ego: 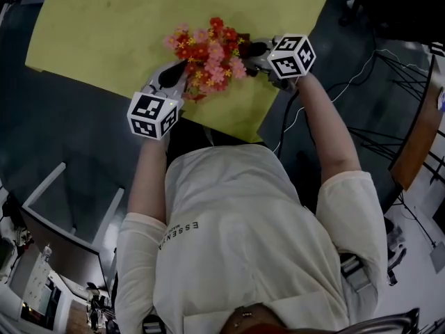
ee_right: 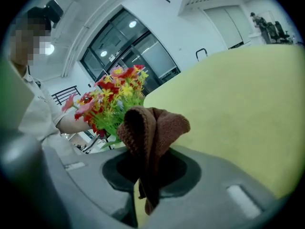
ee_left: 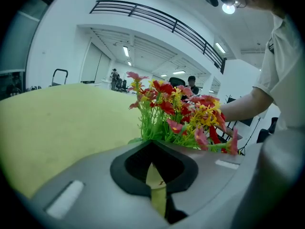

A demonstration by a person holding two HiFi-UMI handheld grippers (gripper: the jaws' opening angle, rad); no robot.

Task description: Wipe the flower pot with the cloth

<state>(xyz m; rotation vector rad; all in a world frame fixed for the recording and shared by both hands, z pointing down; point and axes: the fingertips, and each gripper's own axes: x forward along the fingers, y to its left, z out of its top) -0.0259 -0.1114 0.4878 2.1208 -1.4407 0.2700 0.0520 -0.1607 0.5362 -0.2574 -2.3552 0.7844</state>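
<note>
The pot itself can't be seen; the flowers point(ego: 207, 58) hide it from above. The flowers are red, pink & yellow w/ green stems. They stand on the yellow-green tabletop point(ego: 104, 26), close to its near edge, right between the two tools.

The left tool point(ego: 170, 75) sits just beside the flowers on their left. In the left gripper view the left tool point(ee_left: 156, 187) is almost pressed together, w/ only a thin slit left. A pale yellow strip shows in the slit; can't tell what it is. The flowers point(ee_left: 181, 113) rise just past its tip.

The right tool point(ego: 259, 49) sits just beside the flowers on their right. In the right gripper view the right tool point(ee_right: 143, 190) is pinching a brown knit cloth point(ee_right: 152, 128). The cloth bunches up above the tool & a bit hangs down in the gap. The flowers point(ee_right: 109, 104) are just behind the cloth, a bit to the left.

Count: 1 bunch of flowers, 1 cloth, 2 tools, each w/ 1 marker cube point(ego: 153, 115) point(ego: 292, 56).
</note>
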